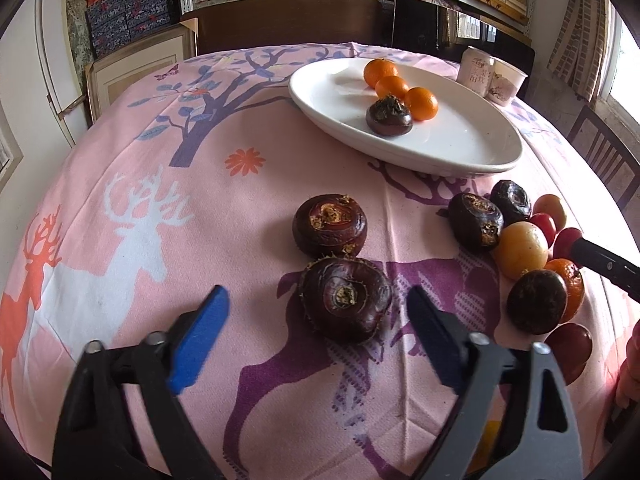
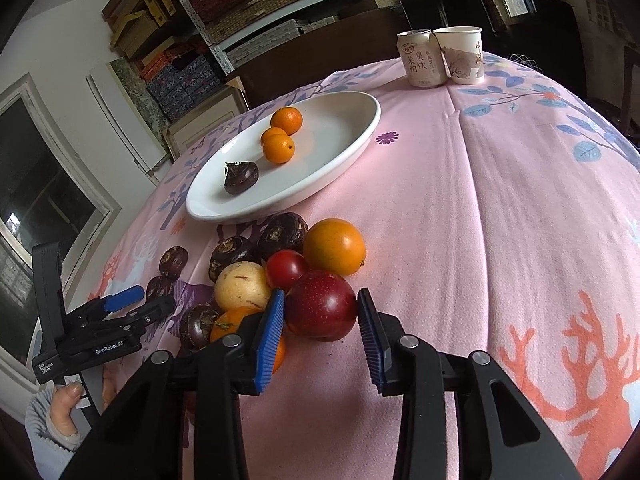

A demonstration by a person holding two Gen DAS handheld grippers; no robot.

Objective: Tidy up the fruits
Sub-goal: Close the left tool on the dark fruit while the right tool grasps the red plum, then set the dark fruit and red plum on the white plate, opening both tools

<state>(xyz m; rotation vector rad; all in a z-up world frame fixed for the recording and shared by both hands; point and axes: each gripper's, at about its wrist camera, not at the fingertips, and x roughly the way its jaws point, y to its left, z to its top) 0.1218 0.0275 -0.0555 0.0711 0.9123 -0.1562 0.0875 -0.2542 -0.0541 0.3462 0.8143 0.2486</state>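
Observation:
A dark water chestnut (image 1: 346,300) lies on the pink cloth between the fingers of my left gripper (image 1: 316,294), which is open; the pads stand apart from it. A second chestnut (image 1: 329,225) lies just beyond. My right gripper (image 2: 322,294) is shut on a red apple (image 2: 322,312) at the near edge of a fruit pile (image 2: 280,264) of chestnuts, a yellow fruit, a small red one and an orange one. The white oval plate (image 1: 332,92) (image 2: 332,140) holds three small oranges (image 1: 392,86) and one chestnut (image 1: 389,117).
A drink can (image 2: 420,58) and a paper cup (image 2: 462,54) stand at the table's far edge. Shelves of boxes fill the back wall. A chair (image 1: 608,152) stands at the right. A hand (image 2: 70,394) holds the left gripper's handle.

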